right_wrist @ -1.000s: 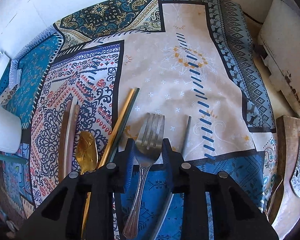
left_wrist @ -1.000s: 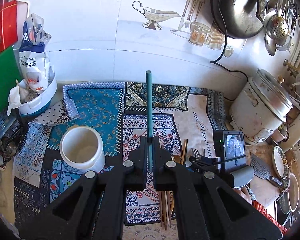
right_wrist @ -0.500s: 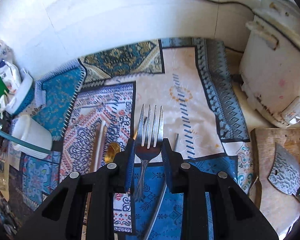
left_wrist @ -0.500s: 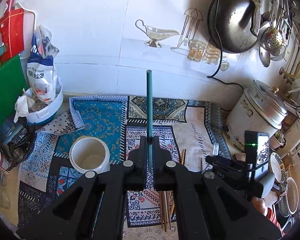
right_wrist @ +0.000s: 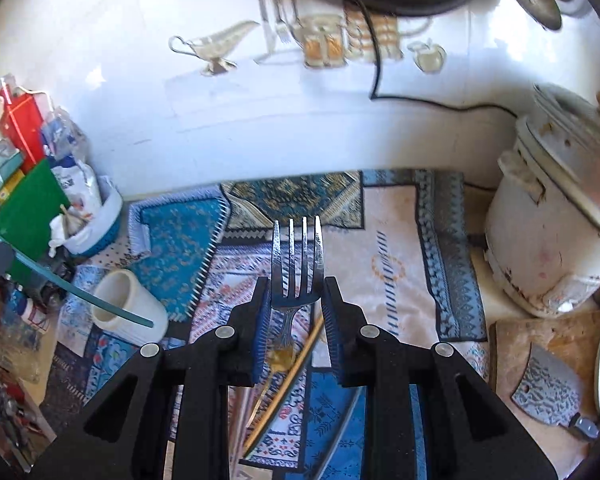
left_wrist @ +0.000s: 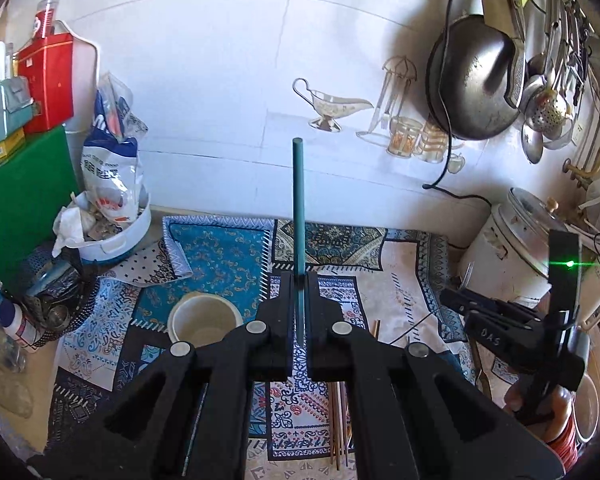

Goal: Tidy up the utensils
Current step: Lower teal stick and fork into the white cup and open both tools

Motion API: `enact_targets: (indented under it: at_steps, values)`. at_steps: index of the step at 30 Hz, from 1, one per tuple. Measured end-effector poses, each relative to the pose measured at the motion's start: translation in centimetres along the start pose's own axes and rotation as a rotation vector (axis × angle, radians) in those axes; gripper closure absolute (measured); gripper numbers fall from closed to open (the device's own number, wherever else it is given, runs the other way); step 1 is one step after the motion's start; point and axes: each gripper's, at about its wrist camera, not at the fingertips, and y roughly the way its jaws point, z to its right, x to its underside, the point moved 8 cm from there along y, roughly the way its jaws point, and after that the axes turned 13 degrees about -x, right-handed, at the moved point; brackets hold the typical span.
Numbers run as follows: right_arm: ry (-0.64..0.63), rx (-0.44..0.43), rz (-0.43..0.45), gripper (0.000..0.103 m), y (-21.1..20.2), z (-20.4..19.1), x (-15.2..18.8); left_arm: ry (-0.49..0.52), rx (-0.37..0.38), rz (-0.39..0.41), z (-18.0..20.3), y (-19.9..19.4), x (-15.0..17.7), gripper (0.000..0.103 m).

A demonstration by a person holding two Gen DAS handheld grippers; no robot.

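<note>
Now I have the right gripper point(right_wrist: 296, 296) clamped on the fork point(right_wrist: 297, 256), tines forward; the white cup point(right_wrist: 128, 308) sits lower left, nearer my left gripper point(left_wrist: 299, 280), clamped on a teal chopstick point(left_wrist: 298, 200).

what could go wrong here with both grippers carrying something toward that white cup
1. The right gripper pinches the fork only at the sides of its head, handle hanging below; it may pivot or slip out.
2. The left gripper holds the teal chopstick near one end, so the long free end could swing into the white cup and tip it.
3. Both heading for one narrow cup, the grippers may collide.
</note>
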Motion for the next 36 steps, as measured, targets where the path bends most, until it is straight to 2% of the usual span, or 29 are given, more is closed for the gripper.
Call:
enact_targets:
  at_steps: [11,18,27,36]
  values:
    - [-0.137,-0.127,0.066,0.080,-0.9,-7.3,-4.2,-0.047,-0.065,0.035,-3.9,0.0,-1.8,0.101]
    - [-0.168,-0.191,0.081,0.080,0.7,-12.2,-5.7,-0.038,-0.061,0.027,-7.1,1.7,-3.0,0.101]
    - [-0.122,-0.219,0.012,0.080,5.3,-16.8,-5.2,-0.009,-0.022,-0.066,-10.2,6.4,-2.7,0.101]
    - [-0.103,-0.177,-0.140,0.080,11.2,-17.2,-1.5,0.013,0.021,-0.205,-11.1,11.2,0.5,0.101]
